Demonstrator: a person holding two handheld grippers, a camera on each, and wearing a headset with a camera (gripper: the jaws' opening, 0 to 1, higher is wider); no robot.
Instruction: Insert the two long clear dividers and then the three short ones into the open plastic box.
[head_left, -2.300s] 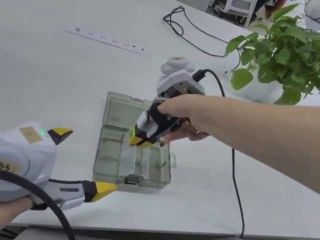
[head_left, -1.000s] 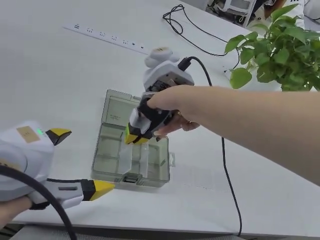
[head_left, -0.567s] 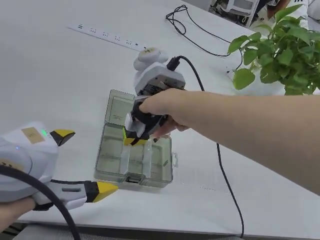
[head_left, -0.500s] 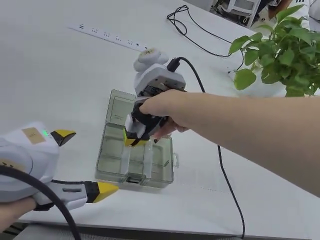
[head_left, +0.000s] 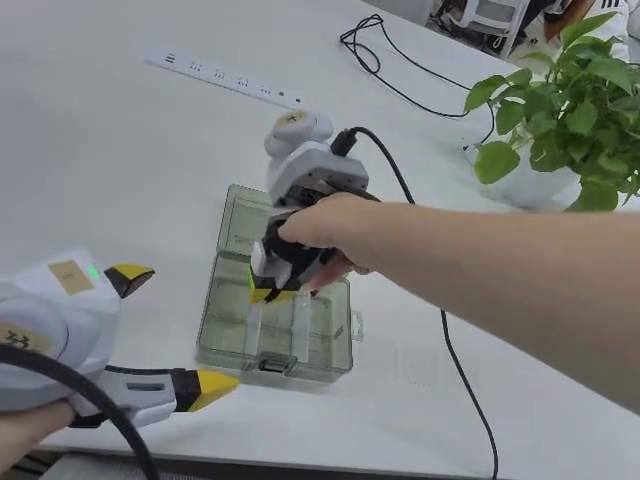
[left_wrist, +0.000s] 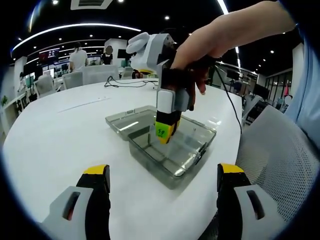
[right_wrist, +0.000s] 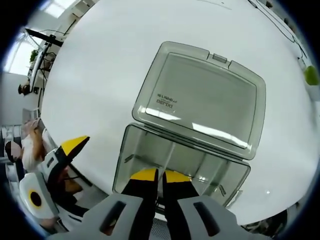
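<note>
Right gripper (head_left: 268, 293) points down into the open plastic box (head_left: 212, 305) on the white table (head_left: 100, 150). Its jaws are drawn together at the far end of one long clear divider (head_left: 254, 328) — whether they pinch it, I cannot tell. A second long divider (head_left: 301, 325) stands beside it. Left gripper (head_left: 170, 330) hovers near the box's front — jaws spread wide, empty.

The right gripper (head_left: 268, 293) and the arm (head_left: 480, 260) are hanging over the box (head_left: 222, 335), jaws closed on a divider (head_left: 253, 325), blocking the middle from above and from the right. The lid (head_left: 240, 215) is lying flat behind. A cable (head_left: 462, 370) is trailing right of the box. Bare surface (head_left: 120, 180) is lying open to the left, toward the left gripper (head_left: 178, 330).
</note>
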